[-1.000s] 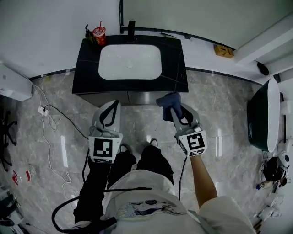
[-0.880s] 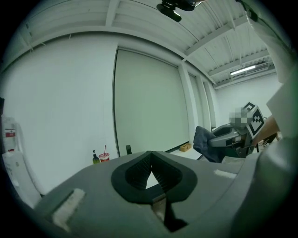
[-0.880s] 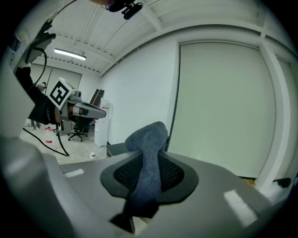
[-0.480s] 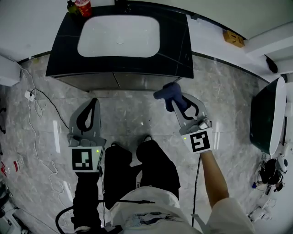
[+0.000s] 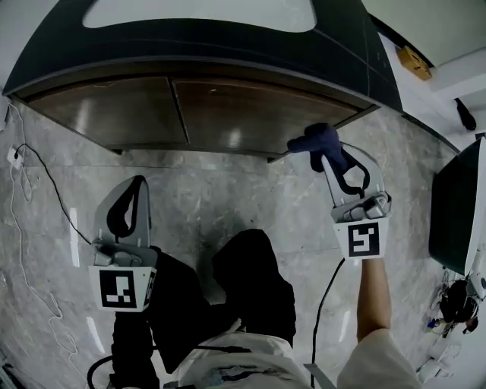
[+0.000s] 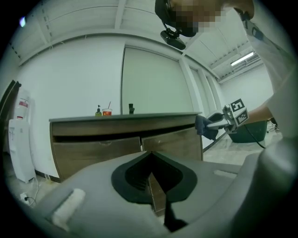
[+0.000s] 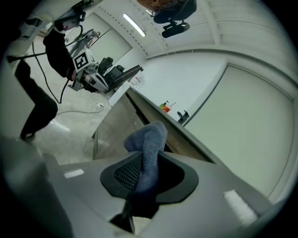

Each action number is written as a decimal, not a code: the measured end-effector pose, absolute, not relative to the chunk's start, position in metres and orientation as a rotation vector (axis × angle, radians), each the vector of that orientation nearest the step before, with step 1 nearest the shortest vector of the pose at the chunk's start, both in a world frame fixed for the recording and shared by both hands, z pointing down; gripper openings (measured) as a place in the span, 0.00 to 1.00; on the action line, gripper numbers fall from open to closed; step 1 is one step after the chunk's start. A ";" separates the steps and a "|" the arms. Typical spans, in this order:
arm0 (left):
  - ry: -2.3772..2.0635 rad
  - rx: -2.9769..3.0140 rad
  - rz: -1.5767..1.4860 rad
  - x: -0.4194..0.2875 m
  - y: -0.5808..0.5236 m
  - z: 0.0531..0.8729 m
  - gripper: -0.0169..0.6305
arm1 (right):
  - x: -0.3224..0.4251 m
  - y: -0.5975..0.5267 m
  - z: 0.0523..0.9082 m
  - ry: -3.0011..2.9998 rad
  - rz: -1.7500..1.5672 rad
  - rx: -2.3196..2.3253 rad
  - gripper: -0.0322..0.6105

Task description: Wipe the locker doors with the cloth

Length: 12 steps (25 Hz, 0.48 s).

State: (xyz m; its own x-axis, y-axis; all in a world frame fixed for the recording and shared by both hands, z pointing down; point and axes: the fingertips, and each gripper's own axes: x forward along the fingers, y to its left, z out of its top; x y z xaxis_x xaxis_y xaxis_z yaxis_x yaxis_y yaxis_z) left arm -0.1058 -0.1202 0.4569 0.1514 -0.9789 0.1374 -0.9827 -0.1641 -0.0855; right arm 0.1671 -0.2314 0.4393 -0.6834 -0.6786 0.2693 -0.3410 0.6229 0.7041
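Note:
The cabinet under the dark counter has two brown wooden doors, the left door and the right door; the left gripper view shows them level ahead as the left door and the right door. My right gripper is shut on a blue cloth, which bunches out past the fingers as the blue cloth. It hangs at the right door's right end, at the cabinet's corner. My left gripper stands over the floor, well short of the doors, shut and empty.
A white basin is set in the black counter. A red cup stands on the counter. A cable runs over the marble floor at left. A dark tub is at right. The person's legs crouch between the grippers.
The view and both grippers have dropped low, so the door fronts now show. The right gripper with the cloth has rolled and come beside the cabinet's right corner.

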 end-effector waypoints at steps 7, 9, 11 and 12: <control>-2.168 2.420 0.194 -0.116 -0.123 0.534 0.03 | 0.178 -0.293 0.456 -2.155 -1.223 0.784 0.19; -2.203 2.400 0.192 -0.122 -0.118 0.552 0.03 | 0.188 -0.306 0.457 -2.115 -1.247 0.816 0.19; -2.222 2.387 0.196 -0.125 -0.114 0.567 0.03 | 0.197 -0.316 0.459 -2.089 -1.250 0.846 0.19; -2.228 2.380 0.196 -0.126 -0.112 0.573 0.03 | 0.199 -0.318 0.461 -2.084 -1.255 0.843 0.19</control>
